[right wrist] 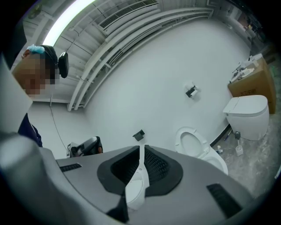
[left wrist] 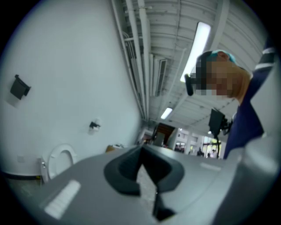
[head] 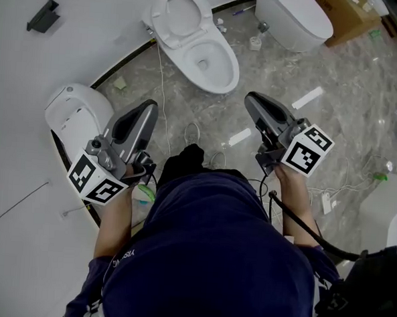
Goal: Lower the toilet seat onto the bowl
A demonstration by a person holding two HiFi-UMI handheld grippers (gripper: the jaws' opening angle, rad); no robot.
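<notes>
A dark navy short-sleeved shirt [head: 212,256] is worn, with small pale print on its left sleeve. Left of the shirt, the left gripper [head: 150,106] is seen as a smooth grey shell with a black-lined hollow and a white cube of black square markers [head: 93,178]. Right of the shirt, the right gripper [head: 251,99] is built alike, with black ribbed pads [right wrist: 156,165]. A thick black cable [head: 302,224] is run past the shirt's right side. A teal cap [right wrist: 37,49] is worn.

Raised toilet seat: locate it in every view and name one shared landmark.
Head view: toilet seat, top centre, raised.
Left gripper view: toilet seat, lower left.
Right gripper view: toilet seat, right of centre.
Shared landmark: black wall bracket, left of the seat in all three.
</notes>
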